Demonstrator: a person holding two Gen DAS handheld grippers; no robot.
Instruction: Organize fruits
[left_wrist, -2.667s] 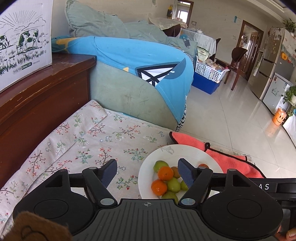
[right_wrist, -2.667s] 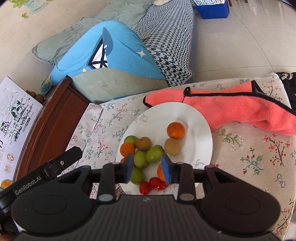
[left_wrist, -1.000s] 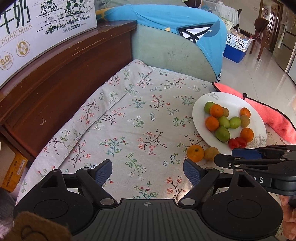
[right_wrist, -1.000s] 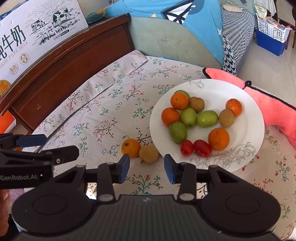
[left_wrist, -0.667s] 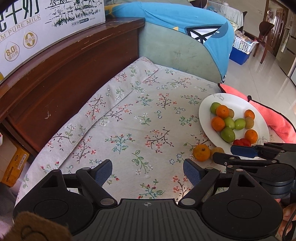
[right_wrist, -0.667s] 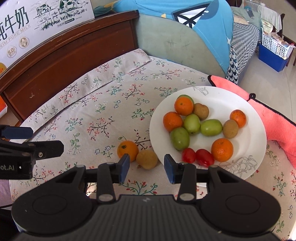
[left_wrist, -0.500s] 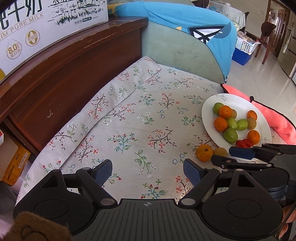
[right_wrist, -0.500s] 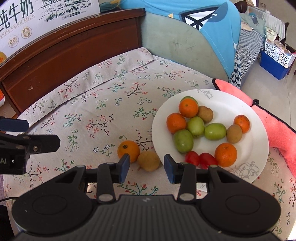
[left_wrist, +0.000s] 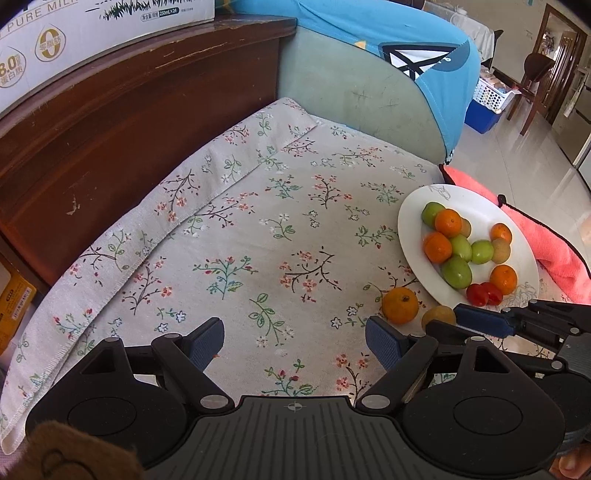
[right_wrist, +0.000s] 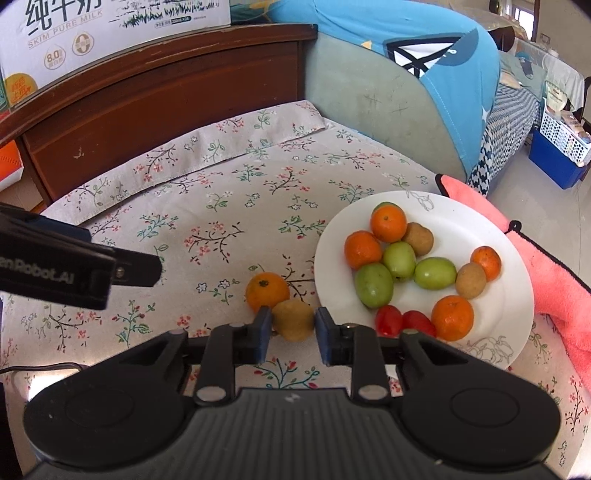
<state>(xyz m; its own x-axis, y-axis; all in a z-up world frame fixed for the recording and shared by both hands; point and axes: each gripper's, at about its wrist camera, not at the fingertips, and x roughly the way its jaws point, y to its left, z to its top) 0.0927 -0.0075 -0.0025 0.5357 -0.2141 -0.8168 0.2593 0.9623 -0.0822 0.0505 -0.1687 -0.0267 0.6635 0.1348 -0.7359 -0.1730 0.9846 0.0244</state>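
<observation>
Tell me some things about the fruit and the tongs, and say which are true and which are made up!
1. The right tongs are closed on a brown fruit lying on the flowery cloth. True; they have just been closing on it.
2. An orange sits on the cloth beside that brown fruit. True.
3. The left tongs hold a green fruit. False: they are open, with only cloth between them.
4. The white plate holds only oranges. False: it also holds green, brown and small red fruits.
5. A pink towel lies next to the plate. True.
</observation>
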